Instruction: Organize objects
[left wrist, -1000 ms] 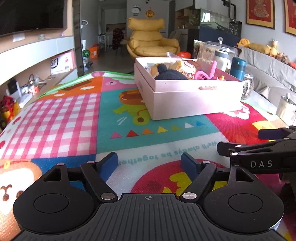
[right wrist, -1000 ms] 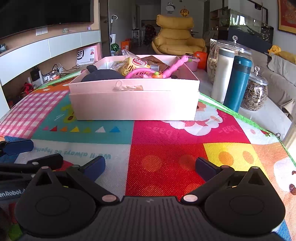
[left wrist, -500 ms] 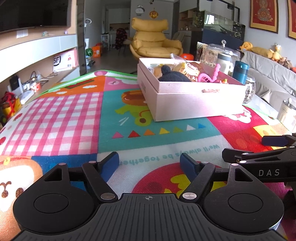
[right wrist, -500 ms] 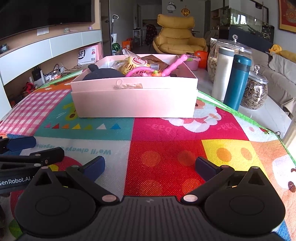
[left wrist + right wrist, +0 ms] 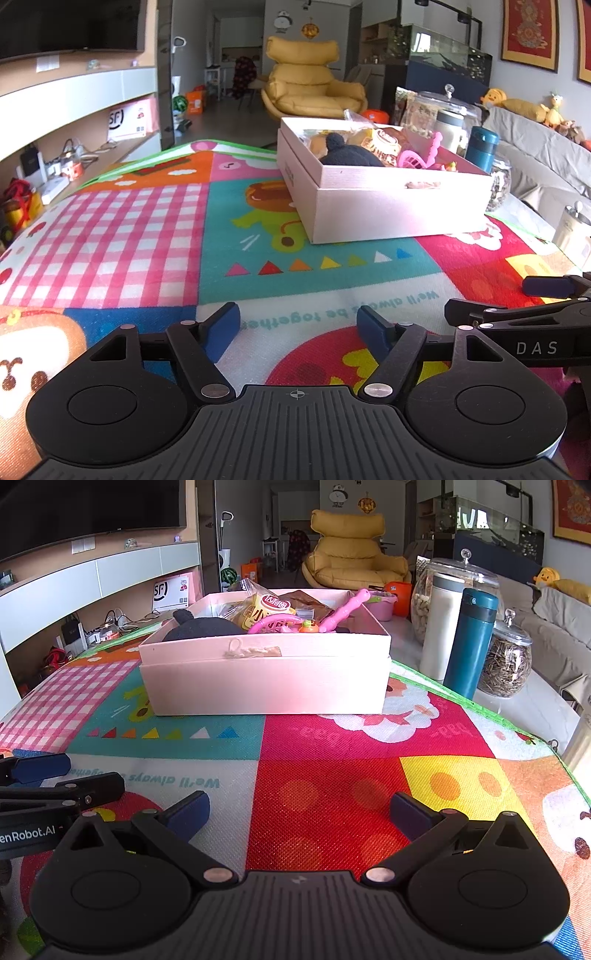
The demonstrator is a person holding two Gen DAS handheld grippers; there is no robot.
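Observation:
A pale pink cardboard box [image 5: 399, 206] [image 5: 266, 683] stands on a colourful play mat [image 5: 147, 229] [image 5: 332, 775]. Inside it lie a black plush item [image 5: 351, 155] [image 5: 207, 627], snack packets [image 5: 266, 609] and a pink plastic toy [image 5: 343, 609] [image 5: 424, 155]. My left gripper [image 5: 297, 326] hovers open above the mat's near side, well short of the box, with nothing between its fingers. My right gripper [image 5: 299, 814] is open and empty too, low over the red square of the mat. Each gripper shows at the edge of the other's view.
Right of the box stand a white flask [image 5: 441, 624], a teal flask [image 5: 471, 642], a seed jar [image 5: 506, 661] and a large glass jar [image 5: 458, 576]. A yellow armchair [image 5: 310, 88] sits behind. A TV shelf [image 5: 74, 96] runs along the left, a sofa [image 5: 546, 162] on the right.
Both grippers have drawn back slightly from the box and stayed open. Nothing on the mat or in the box has moved.

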